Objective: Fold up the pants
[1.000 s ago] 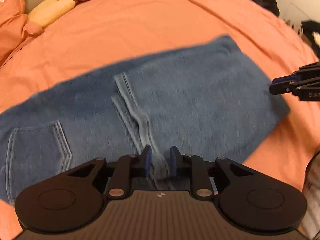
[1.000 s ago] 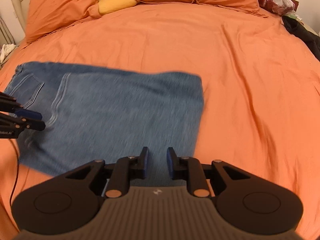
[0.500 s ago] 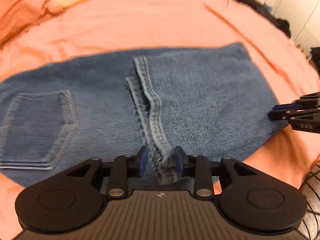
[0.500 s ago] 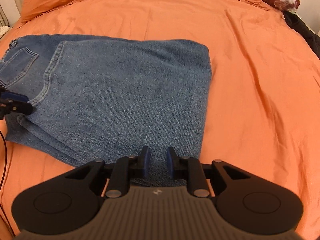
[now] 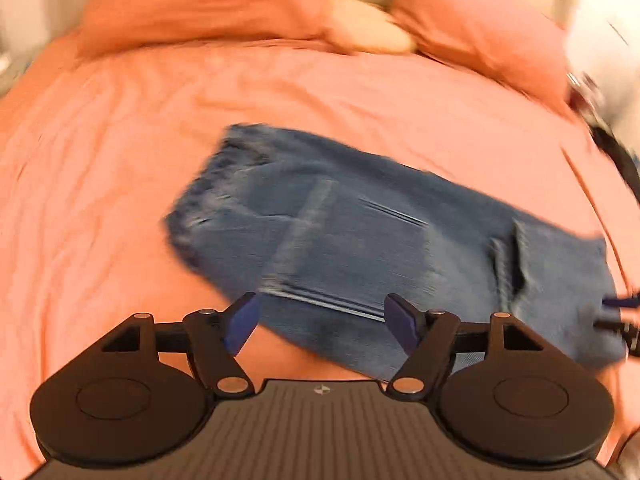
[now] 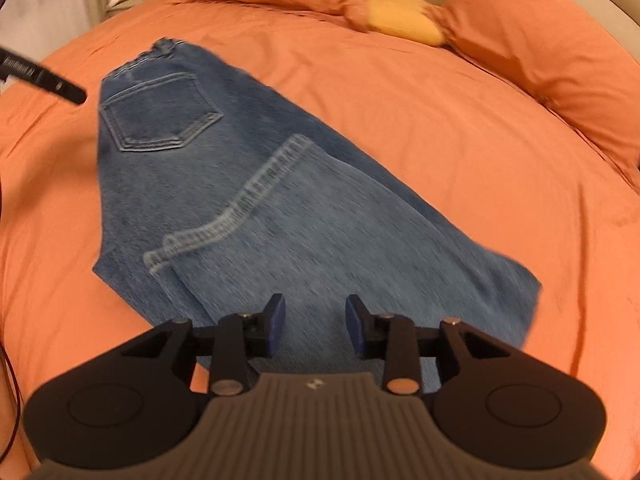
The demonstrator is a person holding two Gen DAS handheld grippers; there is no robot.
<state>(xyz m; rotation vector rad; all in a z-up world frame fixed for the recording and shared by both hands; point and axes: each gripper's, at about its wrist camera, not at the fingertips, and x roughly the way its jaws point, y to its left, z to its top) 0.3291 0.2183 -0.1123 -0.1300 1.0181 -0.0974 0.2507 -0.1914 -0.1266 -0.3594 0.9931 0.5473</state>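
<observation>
- Jeans lie flat on the bed, folded over so the leg hem crosses the seat area; one back pocket faces up, near the waistband end.
- Waistband end points toward the pillows, fold end sits nearest the right wrist camera.
- Left gripper: fingers spread wide, nothing between them, hovering over the near edge of the jeans. No contact visible.
- Right gripper: fingers spread apart, empty, above the fold end of the denim. Cannot tell if the tips touch the cloth.
- Left wrist view is heavily motion-blurred; denim detail there is smeared.
- The right gripper's tip shows at the right edge of the left view, at the fold end of the jeans.
- A black finger of the left gripper enters at the upper left of the right view, beside the waistband, apart from the fabric.
- Orange pillows and a yellow cushion at the head of the bed, well apart from the jeans.
</observation>
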